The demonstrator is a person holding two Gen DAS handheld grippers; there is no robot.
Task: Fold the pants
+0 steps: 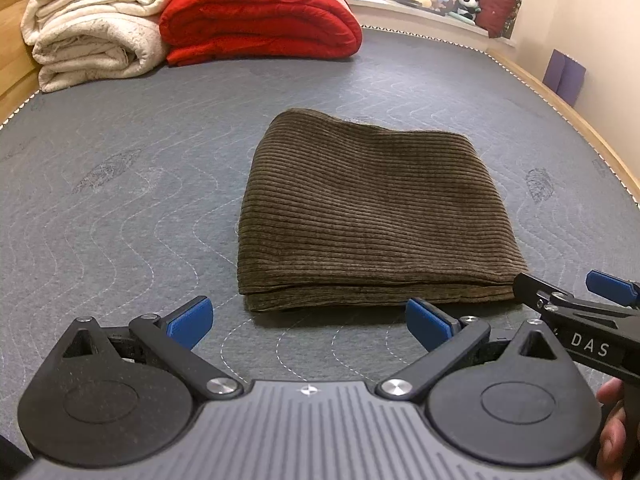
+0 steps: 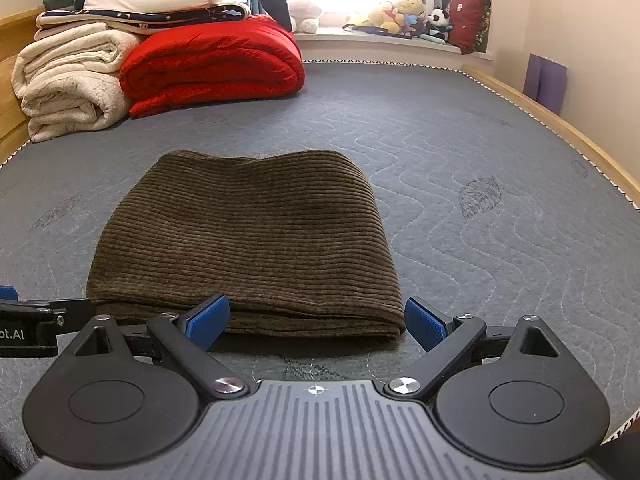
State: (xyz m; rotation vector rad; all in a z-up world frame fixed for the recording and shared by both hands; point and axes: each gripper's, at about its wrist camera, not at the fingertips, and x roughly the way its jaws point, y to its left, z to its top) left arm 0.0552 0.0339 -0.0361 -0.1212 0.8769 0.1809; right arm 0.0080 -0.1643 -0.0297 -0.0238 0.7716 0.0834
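Note:
The brown corduroy pants lie folded into a compact rectangle on the grey quilted mattress. They also show in the right wrist view. My left gripper is open and empty, just in front of the fold's near left corner. My right gripper is open and empty, its jaws spread at the fold's near right edge without holding cloth. The right gripper shows at the right of the left wrist view. The left gripper's finger shows at the left edge of the right wrist view.
A rolled cream blanket and a folded red quilt lie at the mattress's far left. Plush toys and a red cushion sit on the windowsill. A wooden bed rail runs along the right.

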